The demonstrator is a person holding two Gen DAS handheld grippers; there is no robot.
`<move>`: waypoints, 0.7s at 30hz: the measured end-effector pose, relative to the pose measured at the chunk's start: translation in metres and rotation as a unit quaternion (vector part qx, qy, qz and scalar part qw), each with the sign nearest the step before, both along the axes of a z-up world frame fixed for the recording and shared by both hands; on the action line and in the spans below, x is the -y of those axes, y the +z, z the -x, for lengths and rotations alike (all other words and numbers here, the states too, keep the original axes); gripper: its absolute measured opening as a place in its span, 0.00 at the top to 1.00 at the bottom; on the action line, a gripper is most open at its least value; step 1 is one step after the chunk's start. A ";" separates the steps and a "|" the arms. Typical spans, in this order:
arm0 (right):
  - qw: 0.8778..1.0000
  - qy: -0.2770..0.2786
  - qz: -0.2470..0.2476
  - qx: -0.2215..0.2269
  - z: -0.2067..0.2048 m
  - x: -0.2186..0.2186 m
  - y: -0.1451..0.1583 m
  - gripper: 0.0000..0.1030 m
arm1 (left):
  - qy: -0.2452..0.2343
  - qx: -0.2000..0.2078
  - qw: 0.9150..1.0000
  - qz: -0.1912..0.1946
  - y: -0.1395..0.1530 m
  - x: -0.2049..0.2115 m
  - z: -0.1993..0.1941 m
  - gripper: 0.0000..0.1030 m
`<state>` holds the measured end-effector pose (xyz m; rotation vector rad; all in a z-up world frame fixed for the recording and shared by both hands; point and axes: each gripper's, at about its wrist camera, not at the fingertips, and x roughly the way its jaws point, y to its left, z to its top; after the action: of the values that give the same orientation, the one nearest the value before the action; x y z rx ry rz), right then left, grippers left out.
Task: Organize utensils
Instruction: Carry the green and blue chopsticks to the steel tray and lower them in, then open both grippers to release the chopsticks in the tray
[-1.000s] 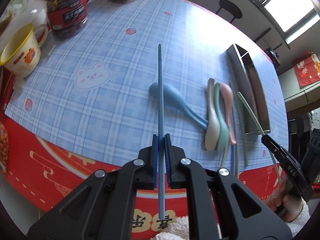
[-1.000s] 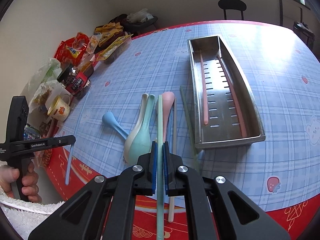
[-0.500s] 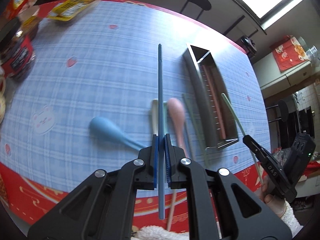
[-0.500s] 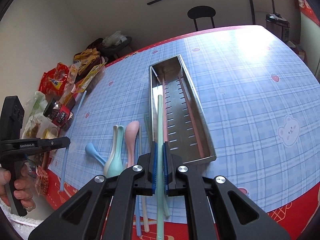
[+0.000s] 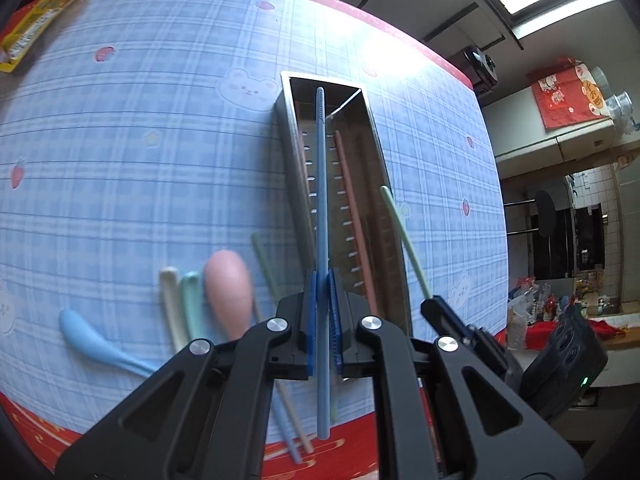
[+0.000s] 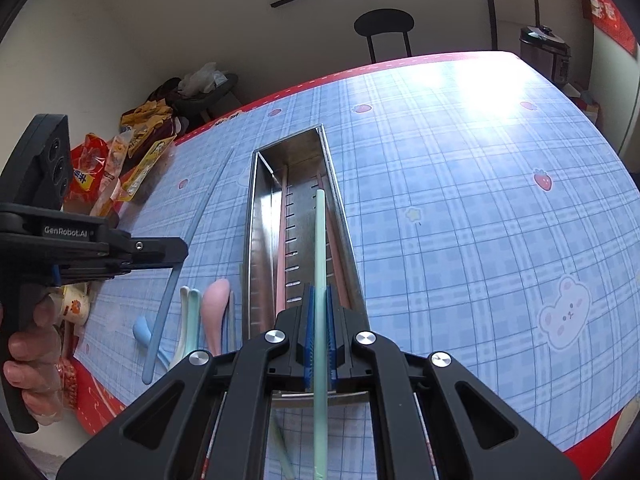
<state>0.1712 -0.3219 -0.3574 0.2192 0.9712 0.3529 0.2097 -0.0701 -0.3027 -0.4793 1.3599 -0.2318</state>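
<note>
Both grippers loaded above the steel tray (image 6: 260, 240) — blue plaid tablecloth (image 6: 460, 200), red border.
Left gripper (image 5: 322, 300) pinches a blue chopstick (image 5: 321, 200); right gripper (image 6: 319, 312) pinches a green chopstick (image 6: 320, 240). Spoons (image 5: 228, 288) lie beside the tray. Black chair (image 6: 384, 26), white wall and window behind — snack packets (image 6: 136, 148) at the table edge.

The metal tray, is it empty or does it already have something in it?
Not empty. The metal tray already holds pink chopsticks lying lengthwise on its slotted floor.

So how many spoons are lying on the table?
4, side by side left of the steel tray: blue spoon, cream spoon, mint spoon, pink spoon. Others may be hidden.
</note>
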 end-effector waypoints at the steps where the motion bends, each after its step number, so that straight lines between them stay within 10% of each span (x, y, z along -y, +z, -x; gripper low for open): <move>1: 1.000 0.001 0.001 -0.002 -0.004 -0.001 -0.002 0.94 | 0.003 -0.007 1.000 0.003 -0.004 0.003 -0.007 0.90; 21: 0.999 0.018 0.033 -0.020 -0.050 -0.023 -0.025 0.94 | 0.033 -0.072 0.997 -0.008 -0.052 0.041 -0.073 0.90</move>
<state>0.2214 -0.2986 -0.3822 0.1501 1.0262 0.3500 0.2831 -0.1110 -0.3547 -0.5342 1.4828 -0.1335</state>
